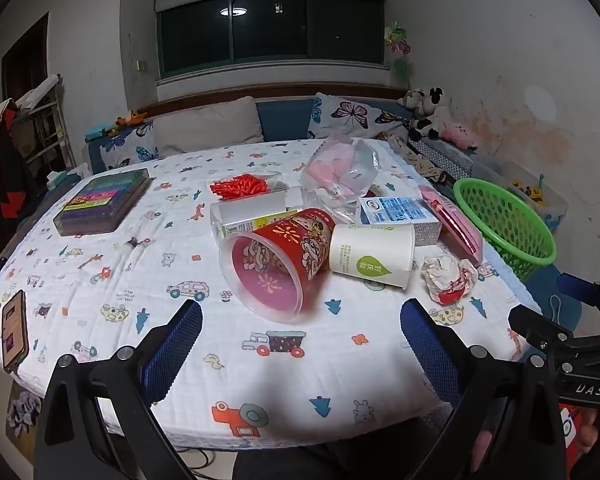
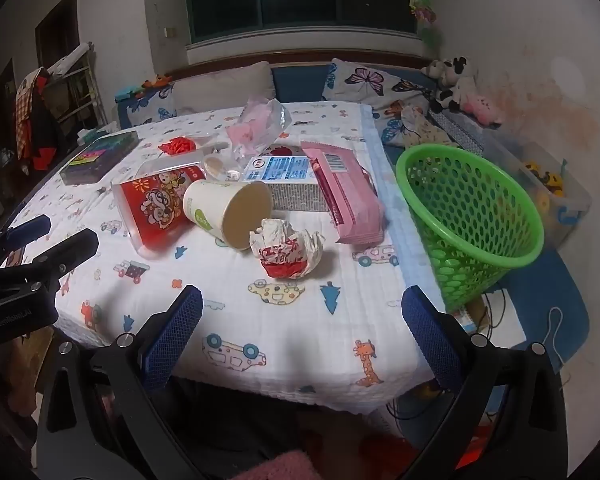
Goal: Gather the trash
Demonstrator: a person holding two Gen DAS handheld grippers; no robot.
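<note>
mostly trash on printed tablecloth [image 1: 148,280]

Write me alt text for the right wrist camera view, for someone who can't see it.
The open right gripper hovers over a table in a cartoon-print cloth, aimed at a crumpled red-and-white wrapper. Behind it lie a tipped paper cup, a red tub, a carton and a pink packet; a green basket stands at the table's right.
</note>
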